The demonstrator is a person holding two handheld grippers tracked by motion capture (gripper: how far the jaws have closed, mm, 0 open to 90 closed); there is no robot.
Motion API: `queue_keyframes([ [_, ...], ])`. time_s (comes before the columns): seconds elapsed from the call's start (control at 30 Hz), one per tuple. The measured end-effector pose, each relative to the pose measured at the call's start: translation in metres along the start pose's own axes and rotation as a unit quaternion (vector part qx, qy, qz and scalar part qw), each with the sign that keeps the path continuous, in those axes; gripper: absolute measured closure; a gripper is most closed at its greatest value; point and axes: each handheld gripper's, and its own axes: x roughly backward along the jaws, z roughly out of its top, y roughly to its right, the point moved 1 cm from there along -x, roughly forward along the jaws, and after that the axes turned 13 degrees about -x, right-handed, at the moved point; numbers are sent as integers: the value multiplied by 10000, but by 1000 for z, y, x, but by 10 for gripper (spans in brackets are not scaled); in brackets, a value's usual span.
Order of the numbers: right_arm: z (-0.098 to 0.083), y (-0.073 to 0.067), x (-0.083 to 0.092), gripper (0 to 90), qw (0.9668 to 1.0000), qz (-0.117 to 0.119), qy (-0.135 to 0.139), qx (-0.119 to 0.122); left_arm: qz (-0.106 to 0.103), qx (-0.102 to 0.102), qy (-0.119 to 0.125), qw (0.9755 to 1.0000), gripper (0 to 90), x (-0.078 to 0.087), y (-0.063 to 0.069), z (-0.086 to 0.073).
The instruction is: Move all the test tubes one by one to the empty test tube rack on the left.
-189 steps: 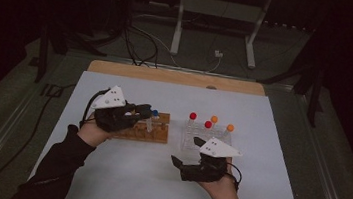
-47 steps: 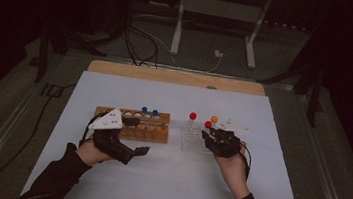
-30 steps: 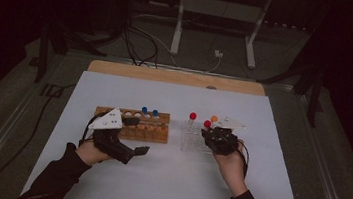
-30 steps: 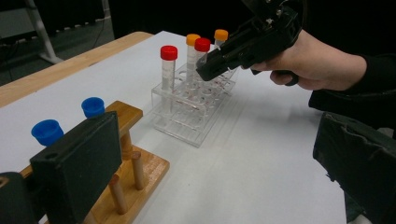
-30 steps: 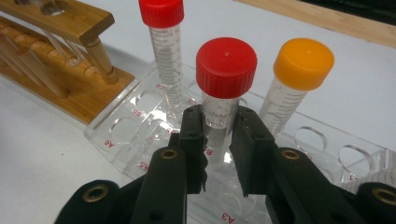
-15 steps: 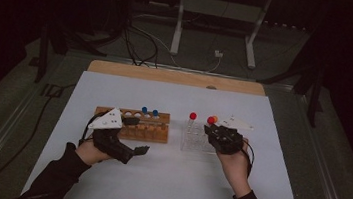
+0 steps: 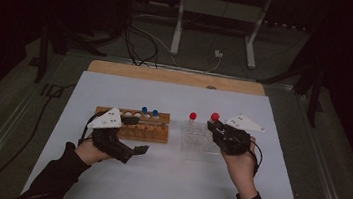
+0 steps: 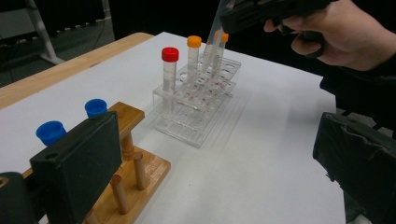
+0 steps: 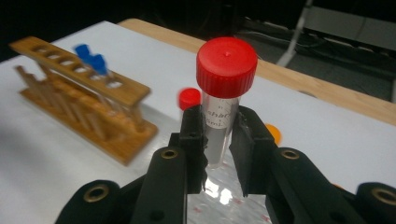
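A red-capped tube (image 9: 219, 112) is pinched between the jaws of the right gripper (image 9: 218, 140) and held above the clear rack (image 7: 200, 140). The left gripper (image 7: 132, 140) is held spread beside the wooden rack (image 7: 145, 131), where blue-capped tubes (image 7: 149, 112) are seated.

Both tongs are matte black, and each carries a pale grey three-cornered plate on top. The right tongs (image 9: 219, 140) have thick jaws with brass-coloured screw holes near the base. A thin black cable trails from the left tongs (image 7: 132, 137). The person wears dark sleeves.
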Motion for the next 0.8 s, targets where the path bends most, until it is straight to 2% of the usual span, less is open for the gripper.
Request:
queue_keyframes([
  [0.17,1,-15,5,752,9995,314,-3,81,-34,-1,8,10000,21,0,1,2],
  [0.37,-4,-34,4,752,9973,712,-127,157,-38,16,25,10000,21,-1,2,3],
  [0.63,-23,-62,-8,752,9921,1045,-536,435,-105,16,48,9999,23,-2,4,4],
  [0.8,-35,-73,-17,752,9887,1164,-760,554,-154,16,65,9999,23,-5,7,5],
])
